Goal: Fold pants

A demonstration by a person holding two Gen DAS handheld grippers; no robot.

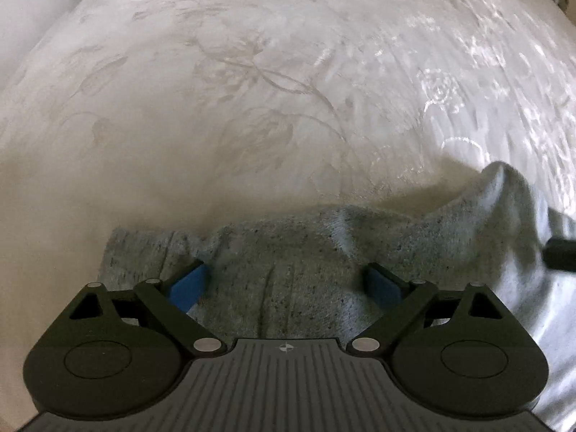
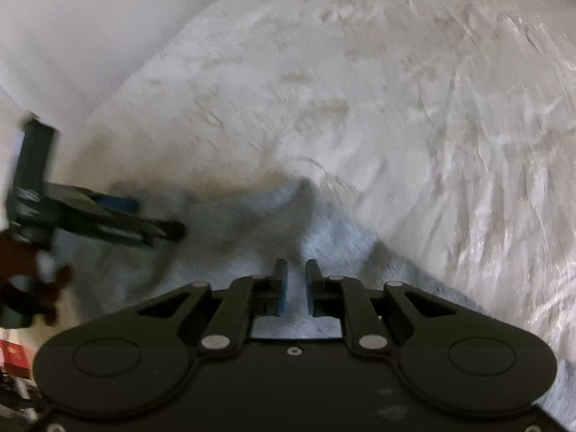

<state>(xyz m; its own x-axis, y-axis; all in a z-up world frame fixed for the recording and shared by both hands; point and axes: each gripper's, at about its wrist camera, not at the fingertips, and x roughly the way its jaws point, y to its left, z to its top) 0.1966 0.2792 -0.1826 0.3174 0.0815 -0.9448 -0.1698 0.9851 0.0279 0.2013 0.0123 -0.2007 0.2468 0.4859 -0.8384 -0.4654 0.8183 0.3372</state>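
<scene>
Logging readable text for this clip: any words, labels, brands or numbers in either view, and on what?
None readable.
Left gripper body: a small round mark, no letters.
Red item at the right view's lower left edge: too blurred to tell.
Pants and bedspread: no text.

Right gripper (image 2: 296, 286) low over the grey pants (image 2: 252, 230), its 2 fingers (image 2: 280, 288) nearly together with a fold of fabric between them; left gripper (image 2: 118, 216) reaches in from the left, blurred, its tips at the cloth; white patterned bedspread (image 2: 414, 115) stretches beyond.
</scene>
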